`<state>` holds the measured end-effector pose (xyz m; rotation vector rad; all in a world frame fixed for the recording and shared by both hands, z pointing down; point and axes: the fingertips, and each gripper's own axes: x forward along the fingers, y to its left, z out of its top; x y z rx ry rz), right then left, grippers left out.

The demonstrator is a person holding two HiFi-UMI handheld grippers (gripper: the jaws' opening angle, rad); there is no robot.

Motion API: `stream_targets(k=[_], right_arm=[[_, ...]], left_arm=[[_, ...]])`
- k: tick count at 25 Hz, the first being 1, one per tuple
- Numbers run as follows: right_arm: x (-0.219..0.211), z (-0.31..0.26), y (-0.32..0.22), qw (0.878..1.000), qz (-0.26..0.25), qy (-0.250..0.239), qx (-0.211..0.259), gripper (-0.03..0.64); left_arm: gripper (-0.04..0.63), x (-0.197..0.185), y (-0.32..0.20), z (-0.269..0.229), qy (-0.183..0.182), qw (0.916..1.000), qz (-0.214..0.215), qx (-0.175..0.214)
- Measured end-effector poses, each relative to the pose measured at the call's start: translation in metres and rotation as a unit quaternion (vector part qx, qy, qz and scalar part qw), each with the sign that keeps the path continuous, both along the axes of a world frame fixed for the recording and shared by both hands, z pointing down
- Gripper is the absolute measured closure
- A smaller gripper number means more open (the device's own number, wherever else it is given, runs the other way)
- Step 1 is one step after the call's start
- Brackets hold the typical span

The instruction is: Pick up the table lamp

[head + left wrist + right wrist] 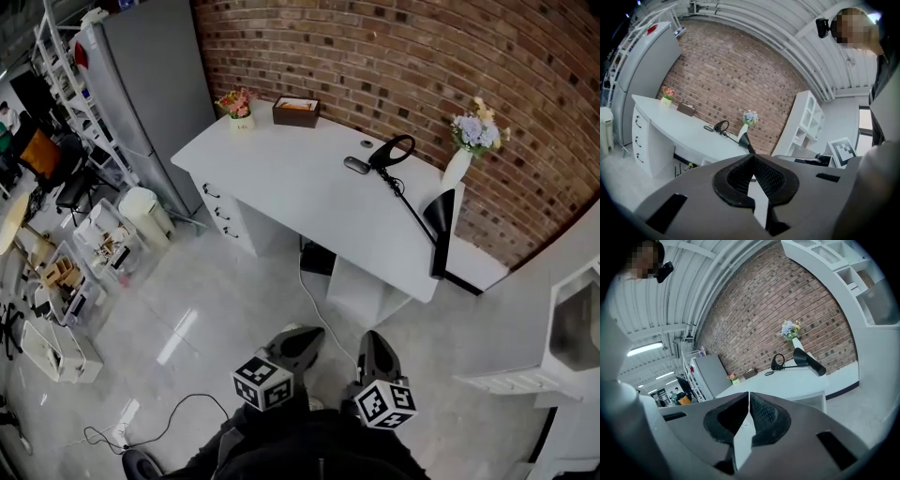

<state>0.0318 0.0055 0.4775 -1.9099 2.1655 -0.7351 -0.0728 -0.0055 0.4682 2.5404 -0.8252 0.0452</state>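
Note:
The black table lamp (412, 202) lies on the white desk (281, 178), with its ring-shaped end (392, 150) near the brick wall and its shade (441, 214) at the desk's right front edge. The gripper views show the lamp (729, 133) (799, 363) far ahead. My left gripper (305, 336) (752, 157) and right gripper (373, 339) (749, 393) hover side by side over the floor, well short of the desk. Both are shut with nothing between their jaws.
A white vase of flowers (466, 150) stands just behind the lamp and a dark mouse (356, 165) lies beside its ring. A small flower pot (238, 105) and a brown box (296, 111) sit at the desk's back. White shelving (572, 328) is right, a cable (187, 408) on the floor.

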Motion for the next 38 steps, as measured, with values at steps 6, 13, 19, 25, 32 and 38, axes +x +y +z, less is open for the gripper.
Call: stream_targets(k=[6, 13, 19, 25, 32, 38], right_arm=[[0.005, -0.004, -0.05, 0.999, 0.042, -0.004, -0.003, 0.603], [0.012, -0.018, -0.106, 0.996, 0.084, -0.003, 0.004, 0.603], [0.012, -0.027, -0.15, 0.993, 0.117, -0.001, 0.003, 0.603], [0.002, -0.022, -0.188, 0.99, 0.139, -0.014, -0.004, 0.603], [-0.003, -0.023, -0.231, 0.986, 0.168, -0.015, 0.011, 0.603], [0.007, -0.015, -0.243, 0.976, 0.215, -0.018, 0.013, 0.603]], left_arm=[[0.589, -0.004, -0.055, -0.004, 0.01, 0.9998, 0.018, -0.006], [0.589, 0.004, -0.121, -0.021, 0.018, 0.9982, 0.057, 0.001], [0.589, 0.007, -0.163, -0.029, 0.019, 0.9954, 0.094, 0.0], [0.589, -0.002, -0.201, -0.028, 0.022, 0.9921, 0.124, -0.004], [0.589, -0.007, -0.255, -0.03, 0.018, 0.9884, 0.151, 0.013], [0.589, -0.004, -0.285, -0.026, 0.021, 0.9846, 0.173, 0.016]])
